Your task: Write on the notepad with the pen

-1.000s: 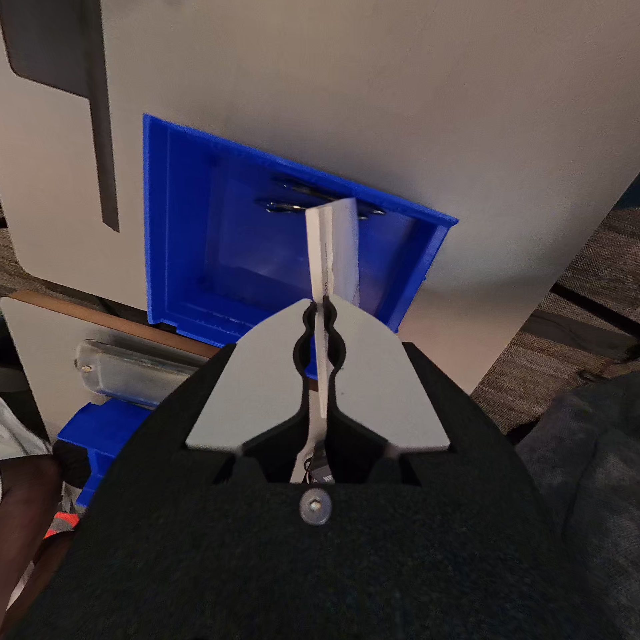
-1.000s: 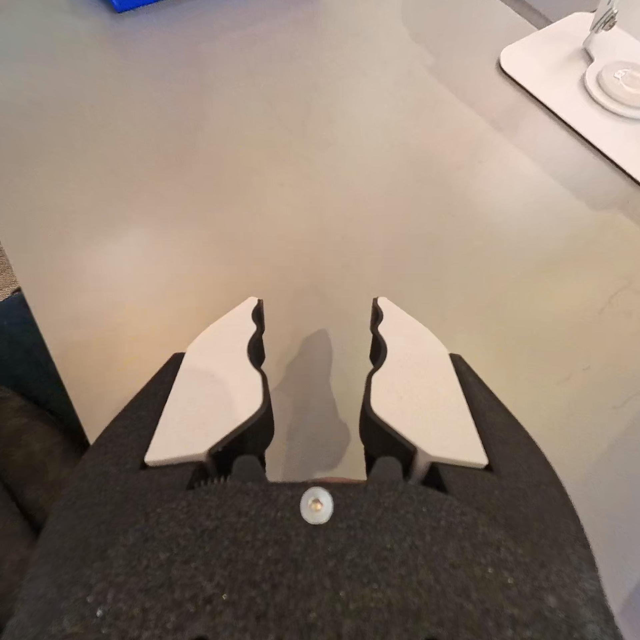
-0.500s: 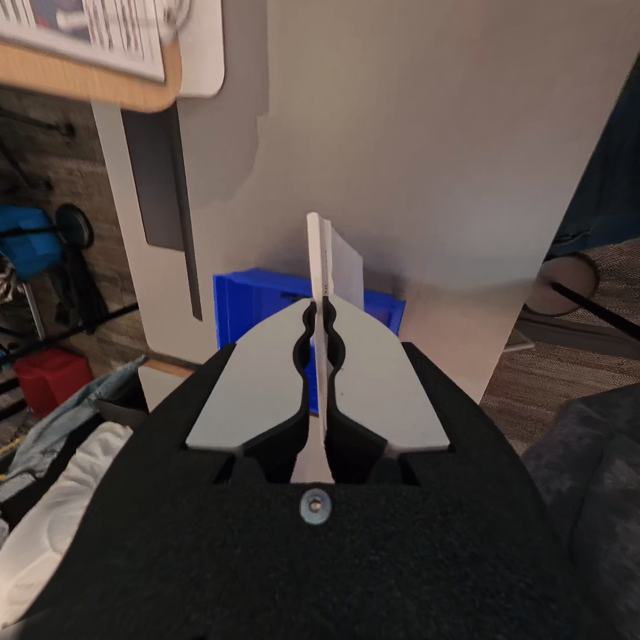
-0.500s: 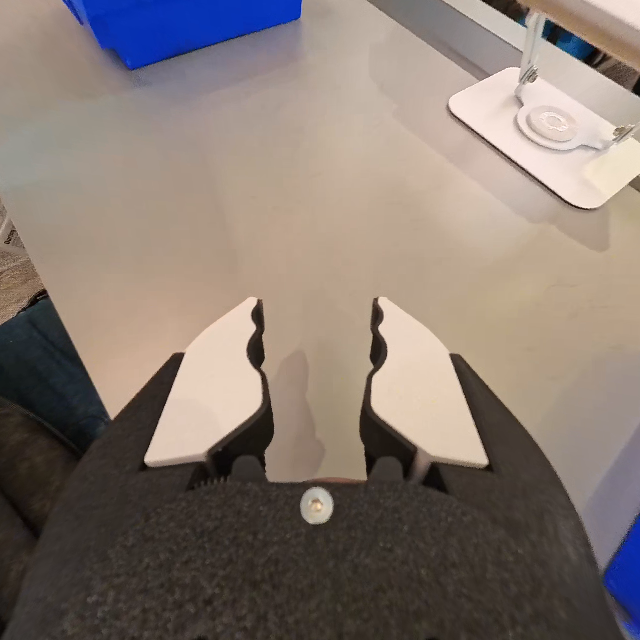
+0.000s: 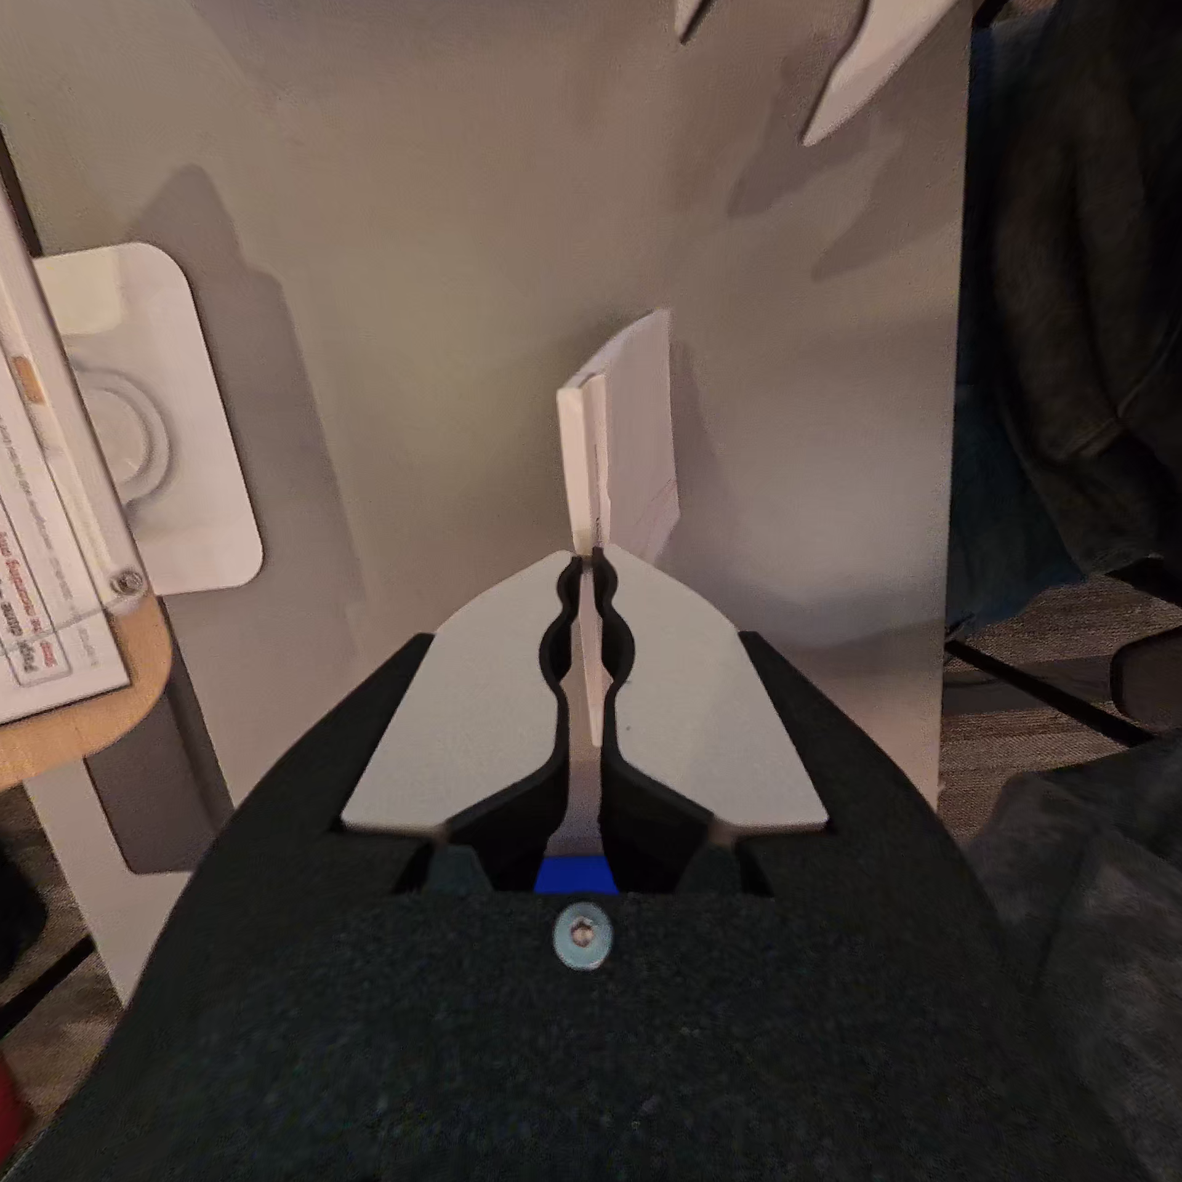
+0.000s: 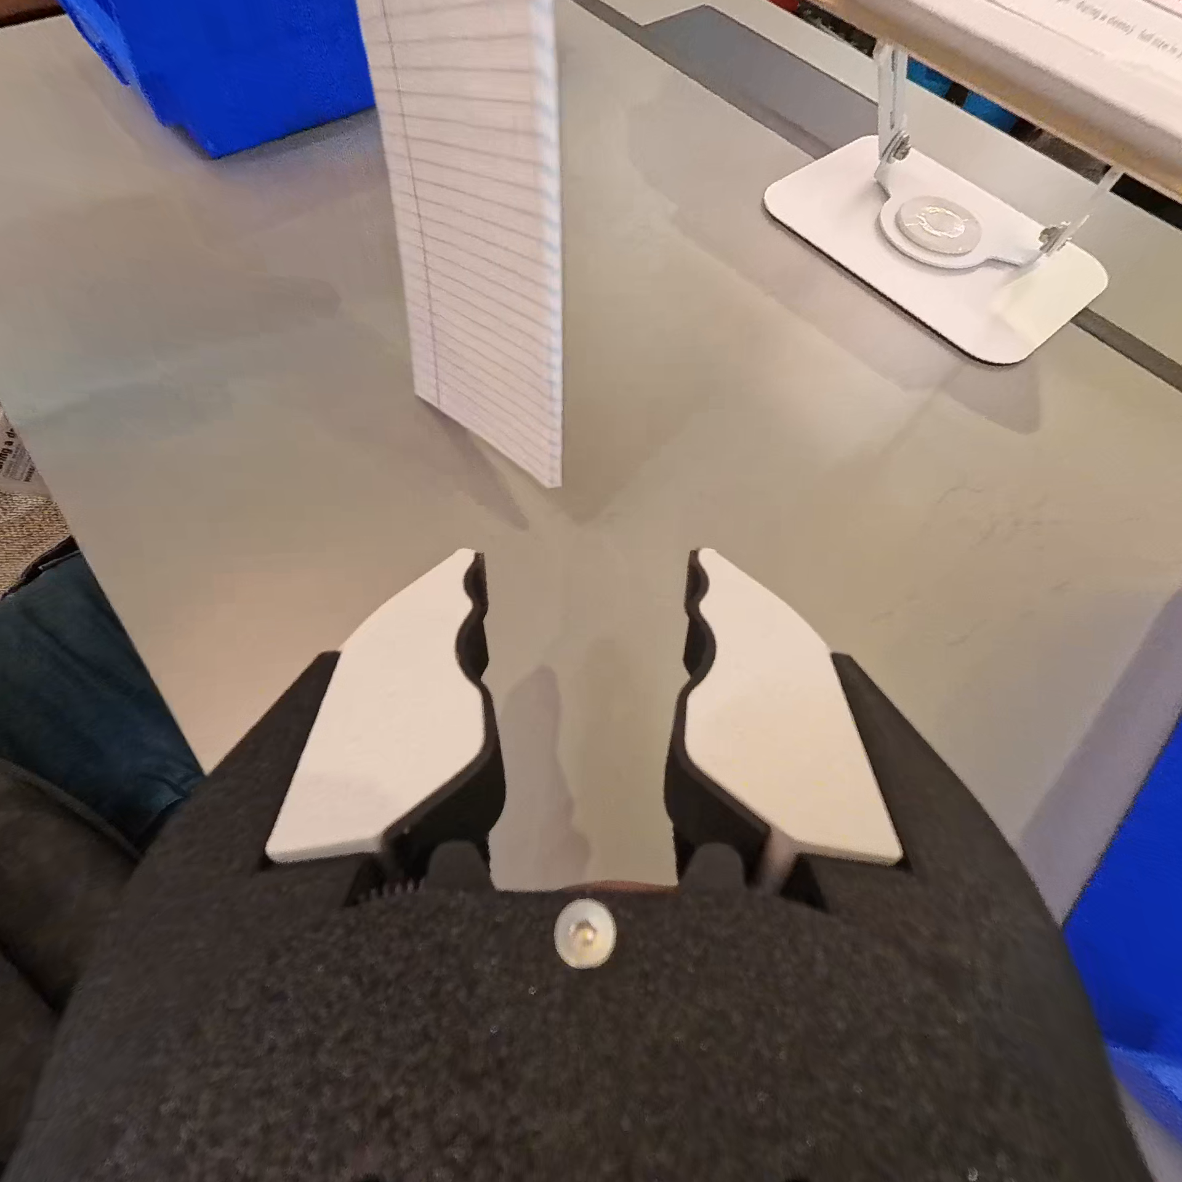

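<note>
My left gripper [image 5: 586,559] is shut on a white lined notepad [image 5: 585,473] and holds it edge-on, standing up over the grey table [image 5: 448,256]. In the right wrist view the notepad [image 6: 480,243] hangs down from the top of the frame, with its lower corner close above the table [image 6: 192,320]. My right gripper [image 6: 585,563] is open and empty, just in front of the notepad's lower corner. One of its fingers [image 5: 857,77] shows at the top right of the left wrist view. No pen is in view.
A blue bin [image 6: 224,70] stands at the back left of the table. A white stand base [image 6: 934,256] holding a sign board is at the back right; it also shows in the left wrist view [image 5: 160,416]. Another blue object [image 6: 1138,927] is at the right edge. Some 20 cm of space lies between my two pairs of fingers. The blue object [image 6: 1138,927] is closer to my right gripper, around 20 cm from its tips; the left tips are 40 cm off.
My left gripper has carried the notepad away from the blue bin and out over the table. The notepad has come into the right wrist view. The right gripper stays open.
</note>
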Action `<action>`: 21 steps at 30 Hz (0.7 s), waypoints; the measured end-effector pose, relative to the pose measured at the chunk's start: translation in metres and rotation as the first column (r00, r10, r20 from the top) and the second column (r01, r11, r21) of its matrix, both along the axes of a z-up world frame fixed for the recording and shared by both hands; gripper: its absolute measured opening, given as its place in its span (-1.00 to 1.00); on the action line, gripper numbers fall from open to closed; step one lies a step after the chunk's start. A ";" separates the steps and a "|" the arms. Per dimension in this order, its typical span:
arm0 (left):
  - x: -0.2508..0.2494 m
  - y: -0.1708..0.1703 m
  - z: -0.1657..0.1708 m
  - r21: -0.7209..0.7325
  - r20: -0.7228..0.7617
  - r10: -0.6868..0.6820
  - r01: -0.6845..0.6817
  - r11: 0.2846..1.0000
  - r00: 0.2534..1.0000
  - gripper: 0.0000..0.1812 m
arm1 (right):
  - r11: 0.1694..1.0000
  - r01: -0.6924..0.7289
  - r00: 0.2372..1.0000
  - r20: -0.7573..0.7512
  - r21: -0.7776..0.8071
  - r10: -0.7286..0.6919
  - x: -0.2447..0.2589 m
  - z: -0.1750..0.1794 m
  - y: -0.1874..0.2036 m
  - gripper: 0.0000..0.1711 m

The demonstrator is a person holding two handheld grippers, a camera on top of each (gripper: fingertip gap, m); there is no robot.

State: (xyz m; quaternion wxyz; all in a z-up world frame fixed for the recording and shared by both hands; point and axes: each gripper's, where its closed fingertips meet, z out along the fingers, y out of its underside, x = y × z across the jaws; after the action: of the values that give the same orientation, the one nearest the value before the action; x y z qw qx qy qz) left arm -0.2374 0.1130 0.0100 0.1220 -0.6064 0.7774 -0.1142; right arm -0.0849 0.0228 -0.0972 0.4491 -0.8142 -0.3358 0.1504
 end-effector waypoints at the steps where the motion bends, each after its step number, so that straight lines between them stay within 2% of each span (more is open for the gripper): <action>1: 0.007 0.010 -0.002 -0.016 -0.007 0.004 -0.004 1.000 1.000 -0.97 | 1.000 0.004 1.000 -0.001 -0.001 -0.004 0.002 0.000 0.001 -0.30; 5: 0.023 0.061 -0.028 -0.004 -0.127 0.031 -0.032 0.999 0.991 -0.97 | 1.000 0.019 1.000 0.009 -0.002 -0.019 0.010 -0.003 0.006 -0.31; 12: 0.060 0.124 -0.098 -0.107 -0.239 0.025 -0.052 0.993 0.971 -0.97 | 0.998 0.049 0.999 -0.008 -0.042 -0.050 0.026 -0.017 0.015 -0.30; 17: 0.068 0.144 -0.158 -0.186 -0.309 -0.001 -0.060 0.981 0.951 -0.99 | 0.995 0.066 0.998 -0.015 -0.076 -0.068 0.036 -0.032 0.019 -0.30; 21: 0.076 0.140 -0.170 -0.238 -0.274 -0.023 -0.045 0.970 0.961 -1.00 | 0.992 0.077 0.997 -0.015 -0.104 -0.079 0.042 -0.044 0.019 -0.30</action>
State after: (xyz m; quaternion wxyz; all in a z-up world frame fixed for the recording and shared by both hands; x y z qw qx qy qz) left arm -0.1614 0.2527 -0.1596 -0.0613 -0.6311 0.7635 -0.1222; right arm -0.0434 0.0423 -0.1414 0.4152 -0.8474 -0.2912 0.1576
